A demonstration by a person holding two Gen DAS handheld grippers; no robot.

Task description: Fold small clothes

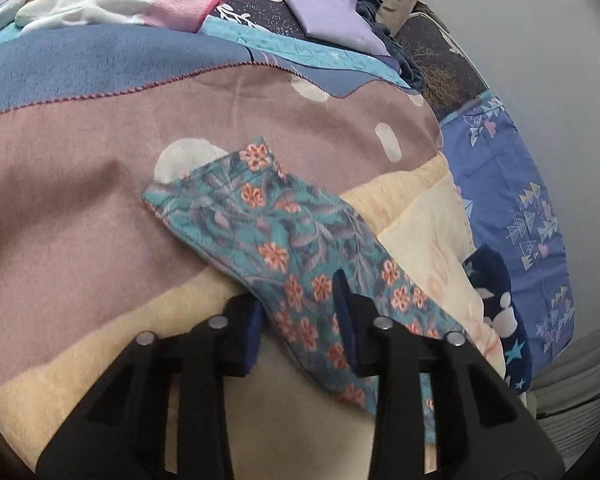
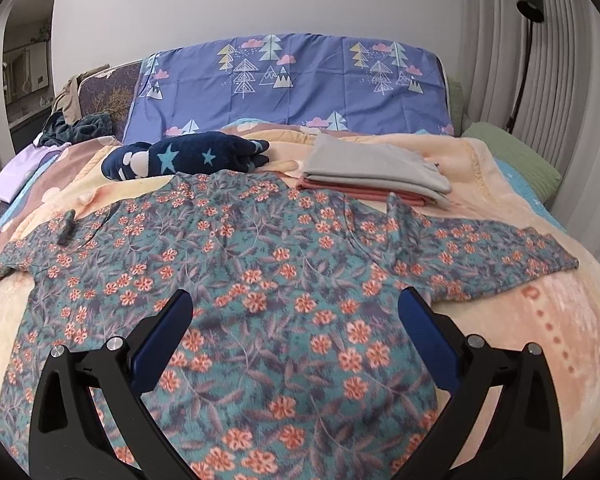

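Note:
A teal long-sleeved top with orange flowers point(image 2: 284, 280) lies flat on the bed, sleeves spread to both sides. My right gripper point(image 2: 296, 312) is open and empty, hovering over the middle of the top. In the left wrist view the top's left sleeve point(image 1: 268, 236) lies across the blanket. My left gripper point(image 1: 300, 312) is open, its two blue pads on either side of the sleeve near the shoulder, not closed on it.
A folded pile of grey and pink clothes point(image 2: 372, 176) and a navy star-print garment point(image 2: 188, 156) lie behind the top. A blue tree-print pillow point(image 2: 292, 84) stands at the headboard. A lilac folded cloth point(image 1: 324, 4) and white gloves point(image 1: 100, 0) lie at the left.

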